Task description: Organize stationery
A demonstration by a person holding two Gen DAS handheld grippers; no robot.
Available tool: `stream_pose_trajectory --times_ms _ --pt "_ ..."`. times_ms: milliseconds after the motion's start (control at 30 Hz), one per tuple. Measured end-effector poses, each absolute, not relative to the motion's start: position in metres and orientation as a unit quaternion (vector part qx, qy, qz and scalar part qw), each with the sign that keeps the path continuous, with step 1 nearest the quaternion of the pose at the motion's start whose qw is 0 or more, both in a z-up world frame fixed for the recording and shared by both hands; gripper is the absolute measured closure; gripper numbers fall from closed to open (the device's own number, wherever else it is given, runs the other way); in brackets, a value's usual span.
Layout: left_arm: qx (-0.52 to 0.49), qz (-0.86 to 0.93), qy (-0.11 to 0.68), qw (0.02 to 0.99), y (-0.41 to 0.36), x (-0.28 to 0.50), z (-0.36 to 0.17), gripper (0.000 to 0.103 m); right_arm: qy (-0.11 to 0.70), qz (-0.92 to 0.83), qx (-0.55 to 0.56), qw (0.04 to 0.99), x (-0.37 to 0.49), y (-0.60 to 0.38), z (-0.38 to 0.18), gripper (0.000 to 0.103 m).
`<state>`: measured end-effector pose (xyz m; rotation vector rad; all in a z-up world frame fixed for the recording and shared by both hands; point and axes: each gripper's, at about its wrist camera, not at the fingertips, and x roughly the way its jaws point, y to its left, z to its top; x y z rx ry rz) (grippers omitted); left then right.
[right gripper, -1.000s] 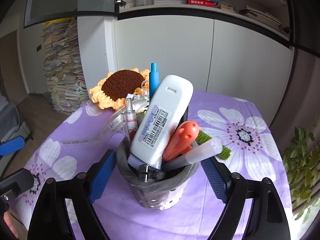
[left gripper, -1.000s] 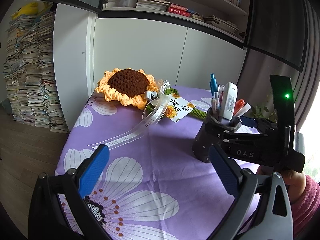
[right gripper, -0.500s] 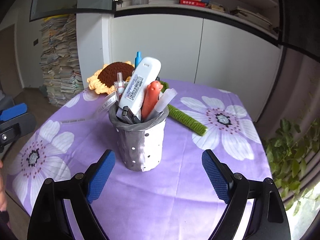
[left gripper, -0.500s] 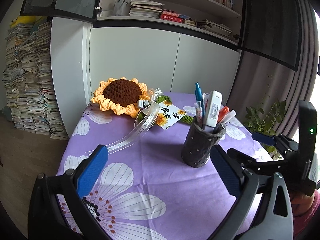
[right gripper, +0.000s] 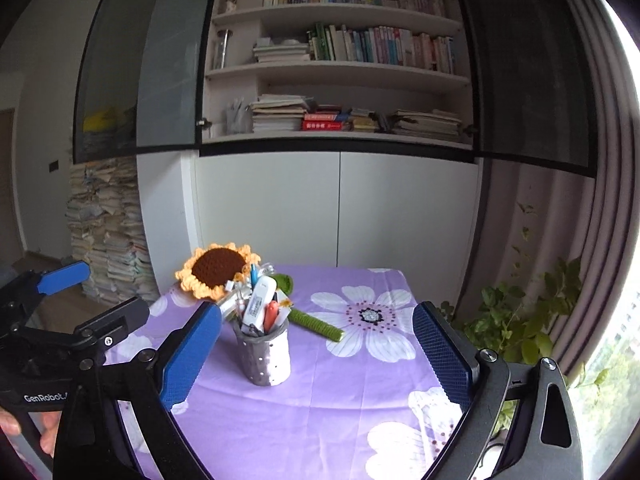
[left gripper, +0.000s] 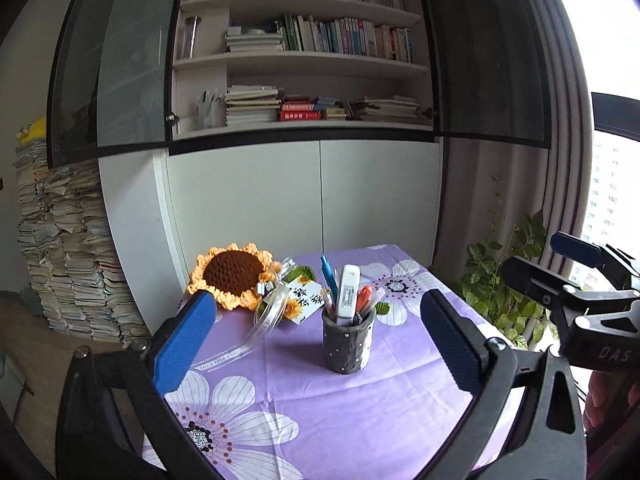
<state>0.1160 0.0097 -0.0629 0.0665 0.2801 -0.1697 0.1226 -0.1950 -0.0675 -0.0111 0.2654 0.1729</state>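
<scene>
Landmark is the pen cup (left gripper: 349, 345), standing upright on the table (left gripper: 360, 408) under a purple cloth with white flowers.

Bookcase (left gripper: 304, 56) is rising behind the cup, shelves showing books, both dark doors hanging open. White cabinet doors are sitting below the shelves, directly behind the cup.

Paper stack (left gripper: 68, 256) is piling up on the floor, far left of the cup. Potted plant (left gripper: 508, 272) is standing right of the cup, off the table edge, next to the curtain.

Left gripper (left gripper: 318, 344) is hanging in front of the cup, well back from it, jaws spread wide, gripping nothing. Right gripper (right gripper: 316, 354) is also sitting well back from the cup; its jaws have just been opening and are now standing wide, nothing between the pads. The cup is standing free, neither gripper touching it. A hand (right gripper: 24, 428) is showing at the lower left of the right wrist view, holding the left gripper's handle.

Crochet sunflower (left gripper: 232, 274) is lying behind and left of the cup, green stem (right gripper: 316, 322) running out behind the cup to the right. Clear ribbon (left gripper: 256, 332) is trailing left of the cup; a printed tag (left gripper: 306, 298) is lying just behind it.

Cup is holding the stationery: white correction tape (left gripper: 347, 290), blue pen (left gripper: 329, 274), orange marker (left gripper: 363, 297), all sticking up out of the rim.
</scene>
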Motion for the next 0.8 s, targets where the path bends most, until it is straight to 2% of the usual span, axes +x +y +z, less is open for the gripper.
stream_pose_trajectory --times_ms 200,267,400,800 --pt "0.016 -0.068 0.116 0.991 0.01 0.075 -0.033 0.001 0.108 0.08 0.028 0.991 0.072 -0.215 -0.036 0.006" --pt "0.019 -0.065 0.105 0.992 0.007 0.062 -0.025 0.001 0.093 0.074 0.025 0.993 0.054 -0.217 -0.025 0.0" --pt "0.042 -0.046 0.084 0.995 -0.001 0.037 -0.014 0.001 0.06 0.066 0.015 0.996 0.021 -0.216 -0.01 0.0" --pt "0.032 -0.063 0.077 0.994 -0.001 0.011 -0.006 0.001 0.038 0.069 0.014 0.997 -0.013 -0.216 -0.004 0.0"
